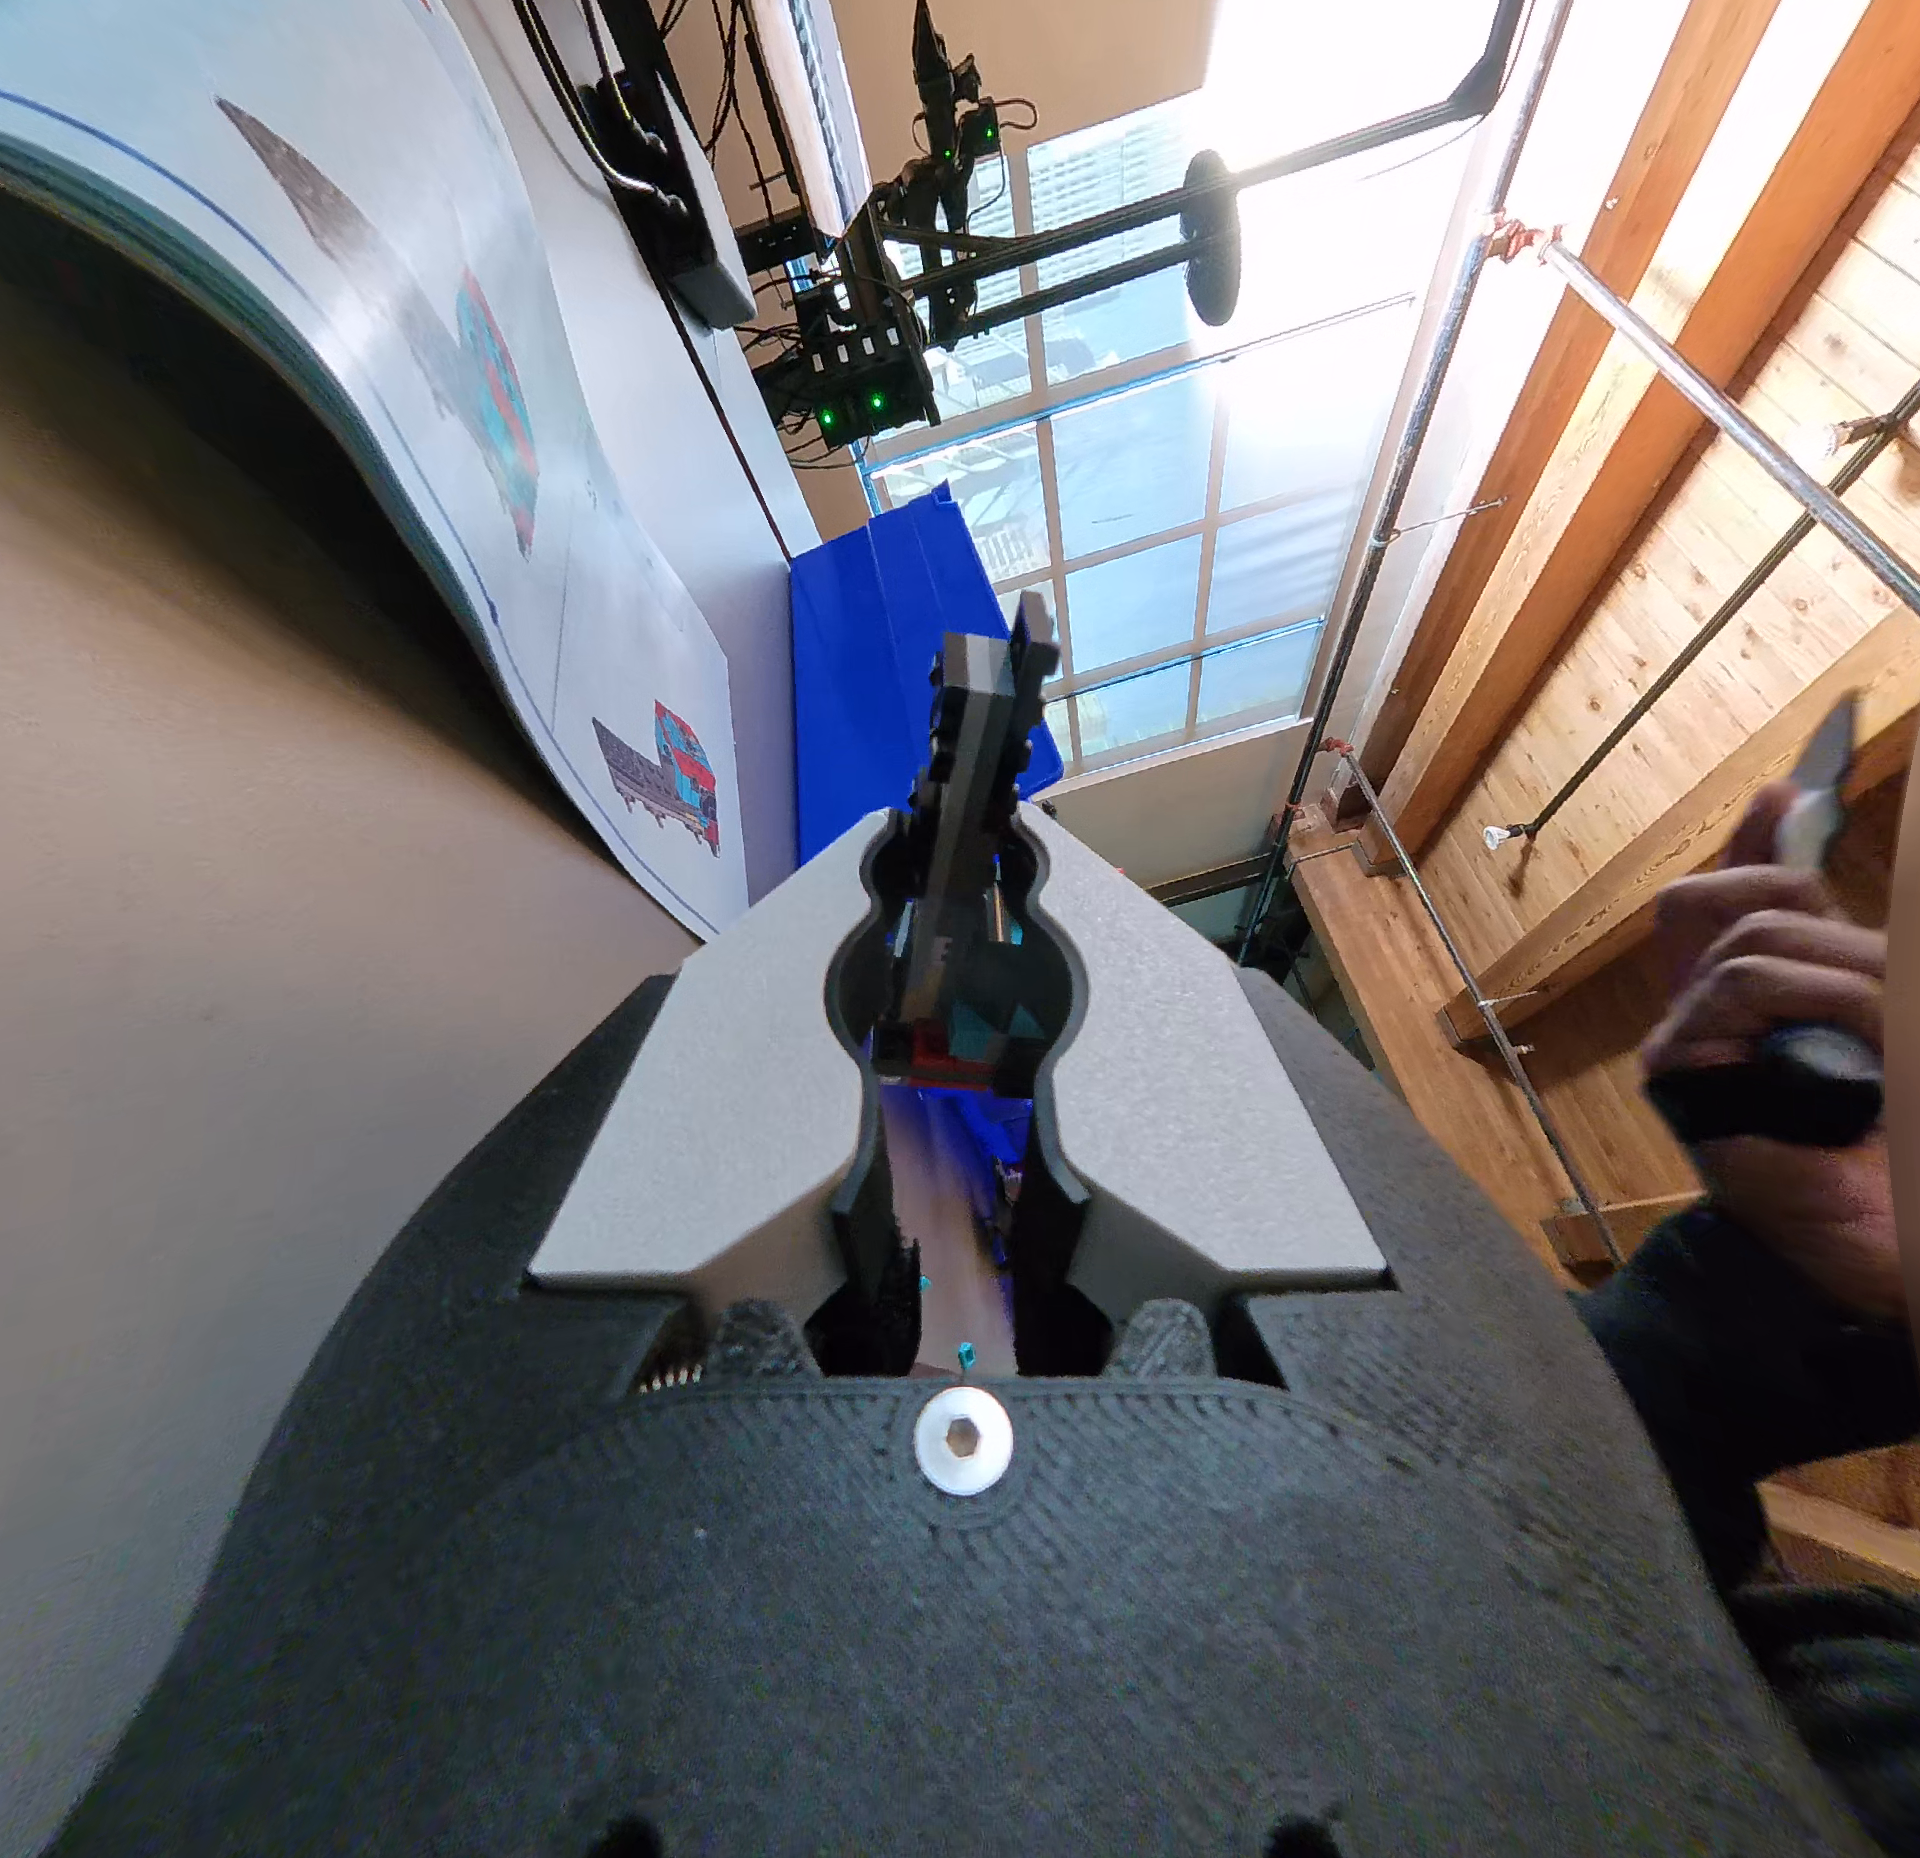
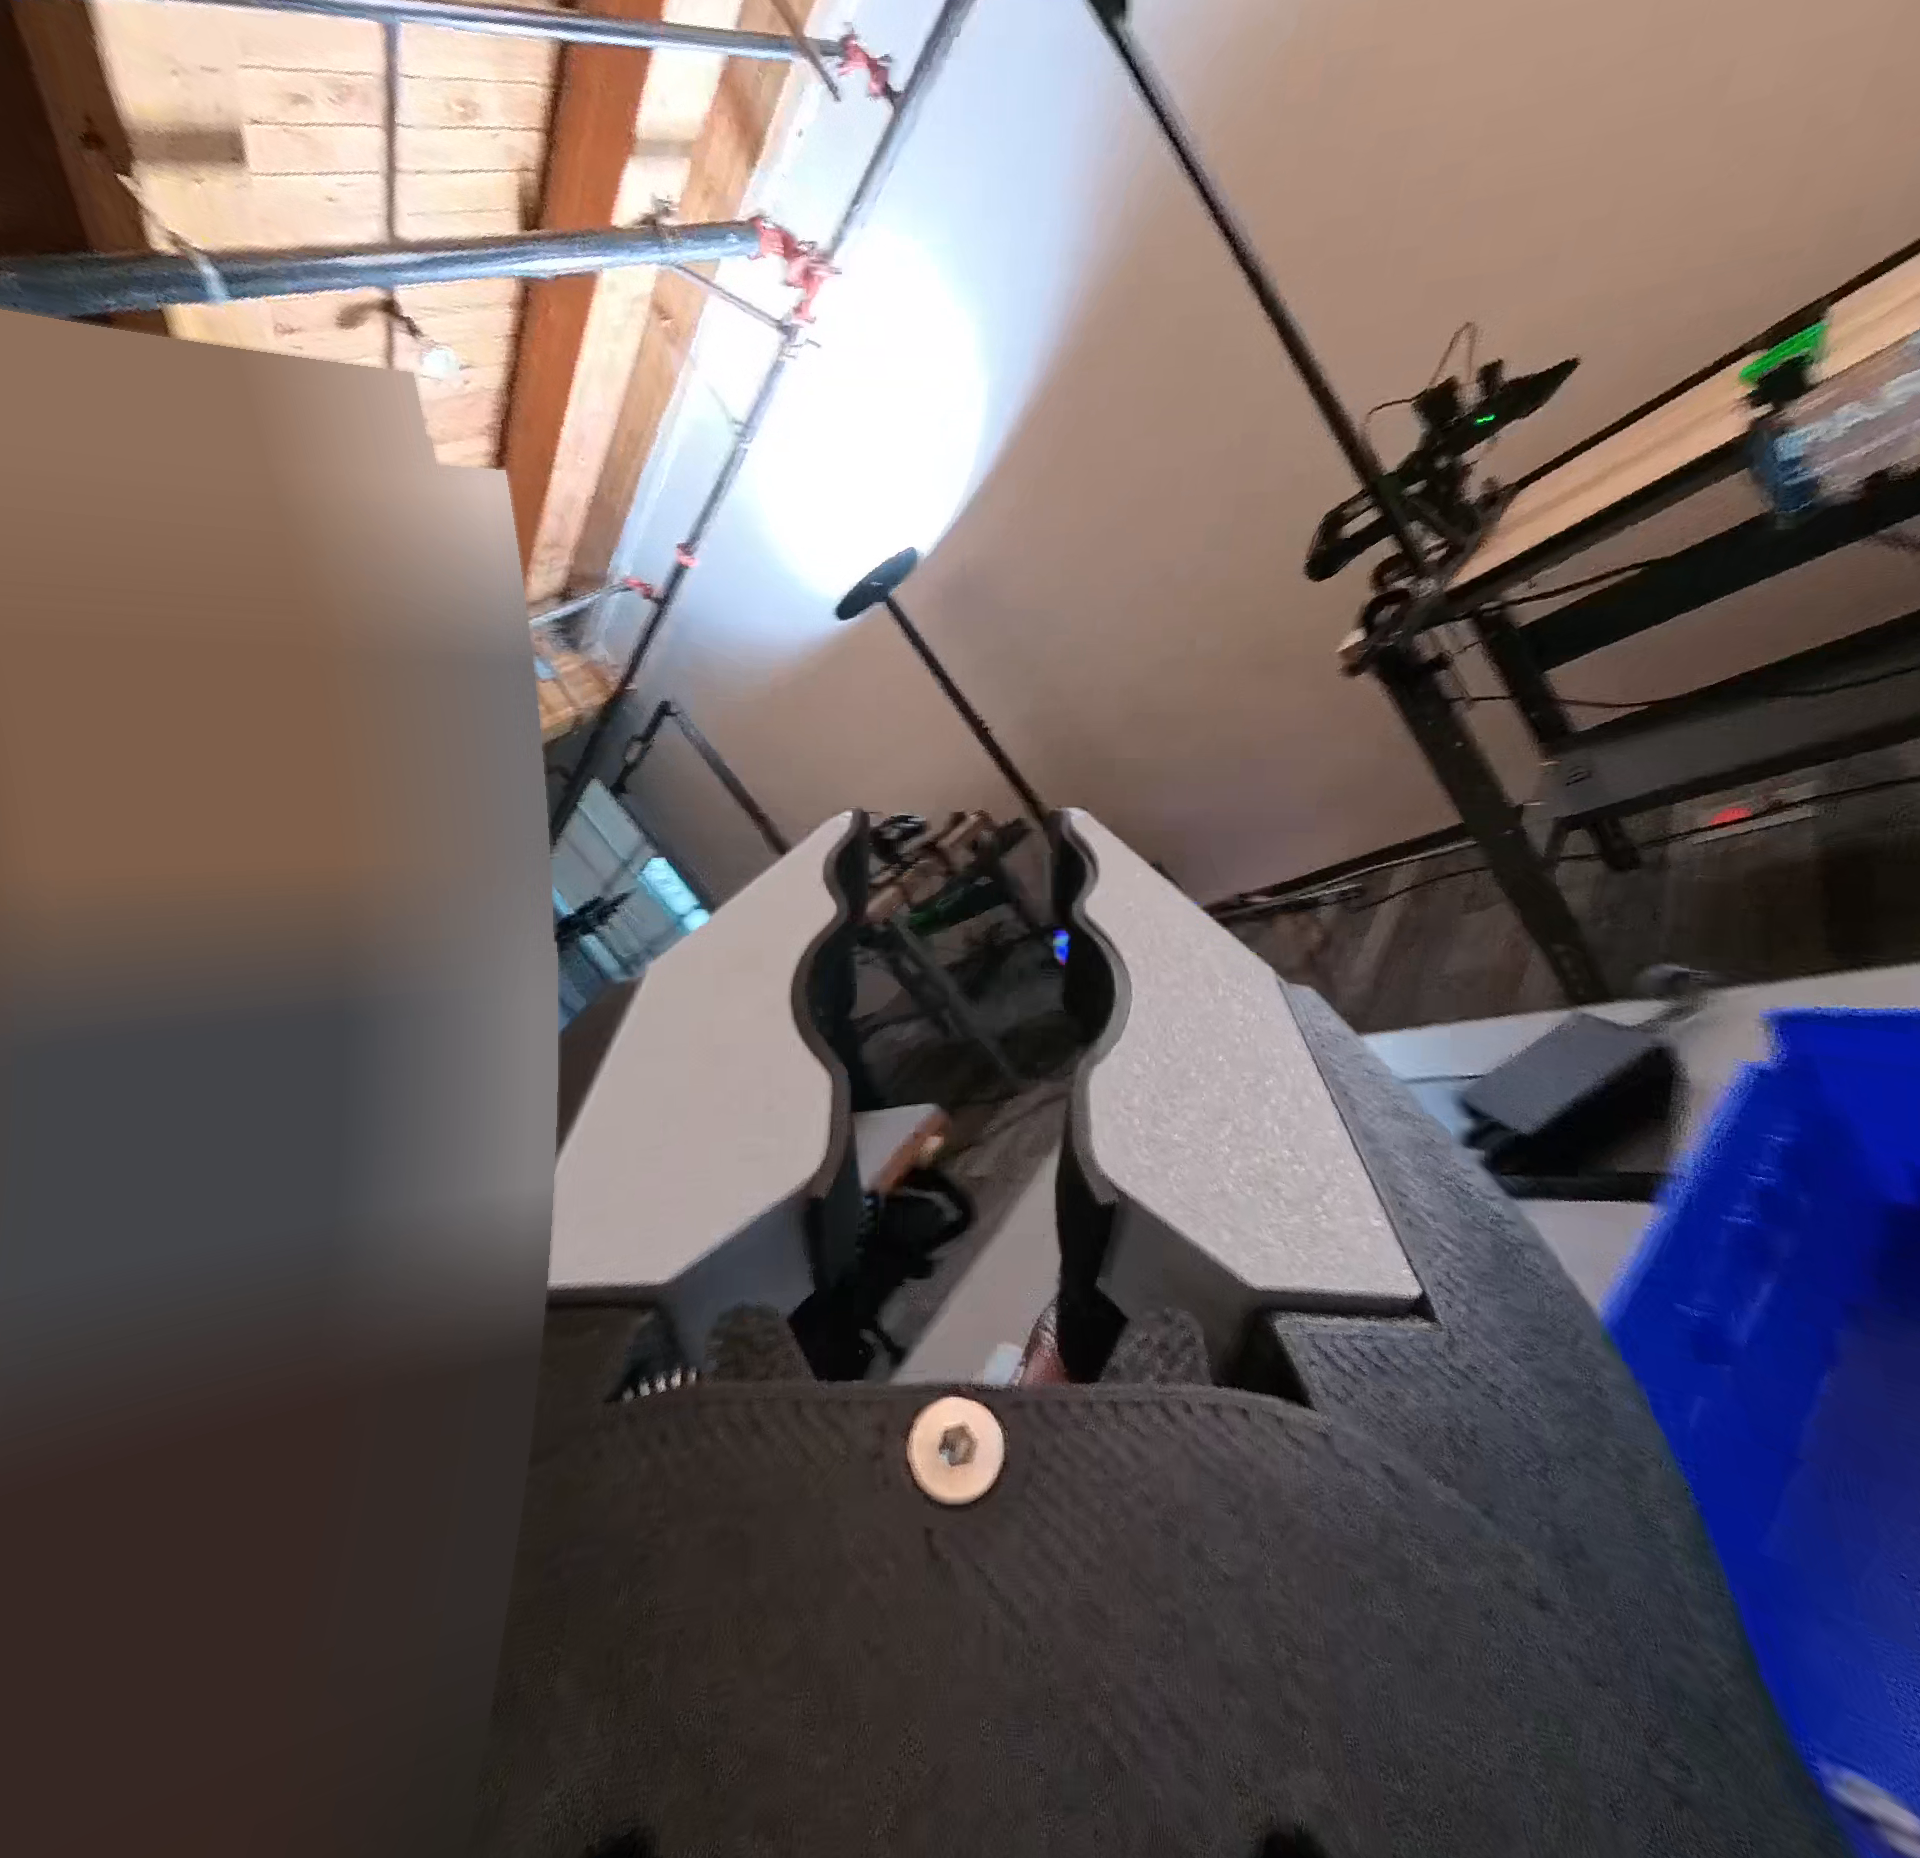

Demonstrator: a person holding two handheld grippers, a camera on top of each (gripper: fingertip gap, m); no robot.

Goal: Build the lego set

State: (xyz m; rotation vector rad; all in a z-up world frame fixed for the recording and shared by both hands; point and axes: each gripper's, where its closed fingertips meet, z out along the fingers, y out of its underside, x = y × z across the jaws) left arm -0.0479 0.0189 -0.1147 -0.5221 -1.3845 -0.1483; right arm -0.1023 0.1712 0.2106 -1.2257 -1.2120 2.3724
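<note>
My left gripper (image 1: pixel 951 832) is shut on a partly built lego model (image 1: pixel 971 821). The model is a long dark grey piece with black studs, with red and teal bricks at its near end, and it sticks out past the fingertips, held up in the air. An open instruction booklet (image 1: pixel 436 426) with pictures of the model curves along the left. My right gripper (image 2: pixel 956 832) is open and empty, tilted up toward the wall and ceiling. It also shows blurred at the right edge of the left wrist view (image 1: pixel 1818 800), held by a hand (image 1: pixel 1756 987).
A blue bin (image 1: pixel 883 686) stands behind the model and also shows at the right of the right wrist view (image 2: pixel 1787 1289). A table (image 2: pixel 1455 1045) bears a black box (image 2: pixel 1569 1081). A black rack (image 2: pixel 1662 613) with cables and a floor lamp (image 2: pixel 935 665) stand by the wall. One gripper's finger ends stand about 35 cm off the other's.
</note>
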